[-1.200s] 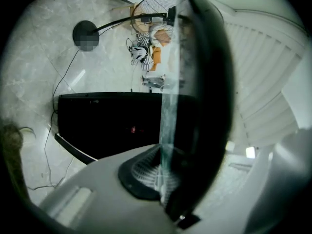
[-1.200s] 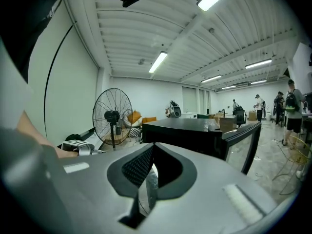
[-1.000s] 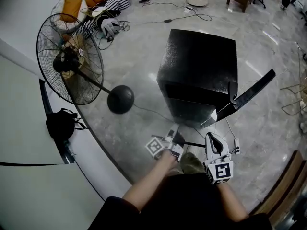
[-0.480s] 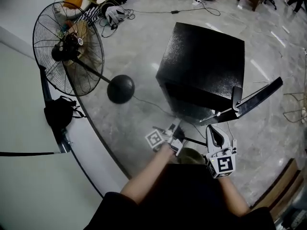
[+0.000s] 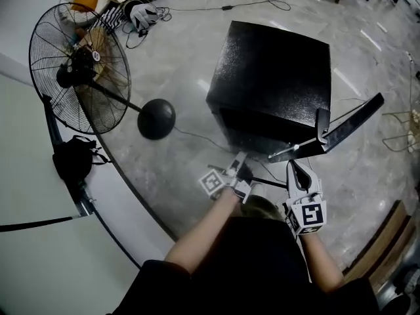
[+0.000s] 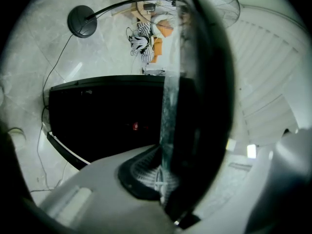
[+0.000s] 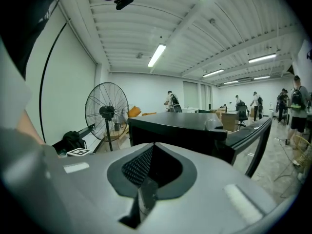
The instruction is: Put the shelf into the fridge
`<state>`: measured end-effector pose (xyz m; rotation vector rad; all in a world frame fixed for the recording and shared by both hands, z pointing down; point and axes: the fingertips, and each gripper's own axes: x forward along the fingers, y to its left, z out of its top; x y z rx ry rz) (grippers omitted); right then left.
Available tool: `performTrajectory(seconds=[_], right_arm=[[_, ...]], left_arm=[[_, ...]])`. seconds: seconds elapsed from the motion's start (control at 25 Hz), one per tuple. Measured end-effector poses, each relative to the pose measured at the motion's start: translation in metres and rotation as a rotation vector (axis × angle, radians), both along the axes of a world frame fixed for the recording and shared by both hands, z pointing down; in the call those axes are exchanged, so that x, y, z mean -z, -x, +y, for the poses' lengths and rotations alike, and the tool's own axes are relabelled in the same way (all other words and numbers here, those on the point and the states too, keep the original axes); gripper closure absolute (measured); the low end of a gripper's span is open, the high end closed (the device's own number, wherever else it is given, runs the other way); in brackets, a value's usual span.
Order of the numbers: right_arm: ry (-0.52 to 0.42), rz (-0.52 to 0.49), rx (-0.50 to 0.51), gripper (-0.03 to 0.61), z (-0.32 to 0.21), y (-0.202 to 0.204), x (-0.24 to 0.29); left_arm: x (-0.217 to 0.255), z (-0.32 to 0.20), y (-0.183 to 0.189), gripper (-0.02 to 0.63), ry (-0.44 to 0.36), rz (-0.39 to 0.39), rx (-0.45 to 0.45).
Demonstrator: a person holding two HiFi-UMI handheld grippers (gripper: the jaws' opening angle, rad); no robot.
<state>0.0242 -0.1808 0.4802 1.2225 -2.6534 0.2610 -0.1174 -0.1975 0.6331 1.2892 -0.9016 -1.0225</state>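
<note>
Left gripper point(image 5: 240, 168): one, white, with a square-marker cube. Its jaws are closed tight on one end of the shelf. In the left gripper view the pane's glass edge and dark rim run straight through them. It hangs just in front of the fridge's open face, toward its left corner in the head view.
Right gripper point(image 5: 296, 170): one, white, with its own marker cube. Its jaws are pressed together on a thin strip of the shelf's other end. It is just in front of the fridge, below the hinge end of the open door.
Shelf point(image 5: 269, 182): one thin, flat pane of clear glass with a dark rim. It is carried clear of the floor between the two grippers. It is outside the fridge, just in front of the opening. The head view sees it edge-on, as a slim dark bar.
Fridge point(image 5: 275, 71): one small black box-shaped cabinet with a textured top, standing on the floor. Its inside is dark.
Fridge door point(image 5: 351, 120): one, black, swung wide open at the fridge's right side.
Pedestal fan point(image 5: 79, 77): one, large and black, with a round wire cage and a round base. It stands well apart from the fridge, on its left in the head view.
Bag point(image 5: 73, 159): one, black, farther left of the fridge than the fan, against the white wall.
Floor point(image 5: 177, 169): one glossy grey stone surface all round the fridge.
Forearms: two, bare, one behind each gripper, on the near side of the fridge.
People: several beyond the fridge in the right gripper view, too small to count surely.
</note>
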Motion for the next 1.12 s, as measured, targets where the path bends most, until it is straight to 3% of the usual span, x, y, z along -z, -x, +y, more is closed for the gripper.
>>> performTrajectory(seconds=[0.36, 1.12], right_arm=[[-0.017, -0.043, -0.061, 0.578, 0.007, 0.005, 0.012], [-0.012, -0.014, -0.194, 0.578, 0.002, -0.010, -0.006]], left_arm=[[-0.013, -0.009, -0.002, 0.595, 0.008, 0.008, -0.022], [-0.033, -0.032, 0.000, 0.597, 0.006, 0.041, -0.012]])
